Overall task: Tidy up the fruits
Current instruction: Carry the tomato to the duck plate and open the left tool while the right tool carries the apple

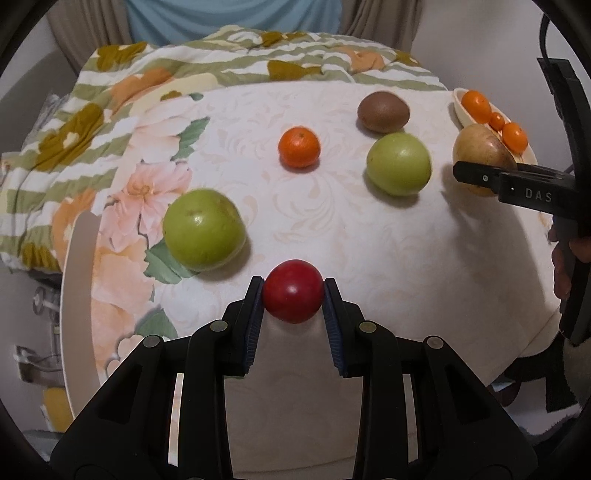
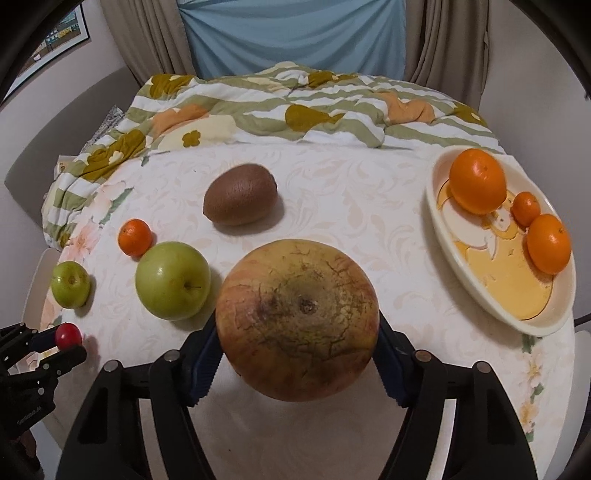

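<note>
The right claw (image 2: 297,356) pinches a large, russet-cracked yellow-red apple (image 2: 297,319); the left claw (image 1: 293,295) pinches a small glossy red fruit (image 1: 293,290).

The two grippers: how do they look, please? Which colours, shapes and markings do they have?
Both the left gripper and the right gripper are black plastic linkages with round metal pivot pins and ribbed dark-blue pads. The right one carries white letters "DAS" and a black cable.

Small red fruit (image 1: 293,290) and big russet apple (image 2: 297,319) — each clamped above the table.
</note>
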The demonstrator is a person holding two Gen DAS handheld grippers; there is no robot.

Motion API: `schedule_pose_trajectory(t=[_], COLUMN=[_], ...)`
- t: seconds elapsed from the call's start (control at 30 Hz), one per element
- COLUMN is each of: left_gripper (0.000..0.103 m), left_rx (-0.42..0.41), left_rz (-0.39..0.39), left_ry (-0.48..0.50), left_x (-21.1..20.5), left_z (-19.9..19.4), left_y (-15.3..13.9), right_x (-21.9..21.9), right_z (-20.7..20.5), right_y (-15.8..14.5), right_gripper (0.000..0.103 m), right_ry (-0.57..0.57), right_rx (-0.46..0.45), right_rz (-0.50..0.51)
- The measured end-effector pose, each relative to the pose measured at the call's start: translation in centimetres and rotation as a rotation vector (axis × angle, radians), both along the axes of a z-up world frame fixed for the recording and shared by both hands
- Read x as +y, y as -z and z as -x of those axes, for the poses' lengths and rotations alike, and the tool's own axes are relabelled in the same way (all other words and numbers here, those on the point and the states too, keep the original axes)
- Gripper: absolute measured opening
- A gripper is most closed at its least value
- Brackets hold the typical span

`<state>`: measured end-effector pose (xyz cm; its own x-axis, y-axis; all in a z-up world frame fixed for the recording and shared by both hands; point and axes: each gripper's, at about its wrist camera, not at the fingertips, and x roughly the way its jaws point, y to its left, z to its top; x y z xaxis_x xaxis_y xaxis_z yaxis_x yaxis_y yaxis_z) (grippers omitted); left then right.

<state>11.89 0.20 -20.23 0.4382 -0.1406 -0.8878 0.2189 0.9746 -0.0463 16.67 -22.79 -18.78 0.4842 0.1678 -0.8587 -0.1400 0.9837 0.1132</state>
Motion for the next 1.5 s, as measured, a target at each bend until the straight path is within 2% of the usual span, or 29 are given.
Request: schedule_pose_trajectory(t=[0.37, 0.57, 0.8, 1.13, 1.5], left_gripper=[0.039, 0.039, 0.039, 0.039, 0.039], left_rx=[-0.107, -0.182, -0.237, -0.228, -0.118], left_rz=[0.001, 0.000, 0.012, 0.066, 0.094], left_ry=[0.003, 0.030, 0.054, 0.129, 0.328], left_x=[-4.3, -8.6, -14.3, -22.6, -28.5], left_z=[-1.4, -2.9, -4.8, -8.3, -13.0], left_y=[-6.5, -10.4, -13.0, -12.9, -9.0], right_x=[-3.3, -6.9, -11.8, -17.7, -21.8], right_z=[1.4, 1.7, 1.4, 0.3, -0.2], right_y=[-5.7, -8.8, -11.0, -11.0, -9.3], right_gripper=[0.069, 0.069, 0.069, 0.069, 0.069], right_ry=[-0.003, 0.005, 0.018, 0.009, 0.173], right_rx=[-0.071, -0.107, -0.146, -0.154, -0.108], right_rz=[-0.017, -0.036, -0.034, -0.004, -0.010])
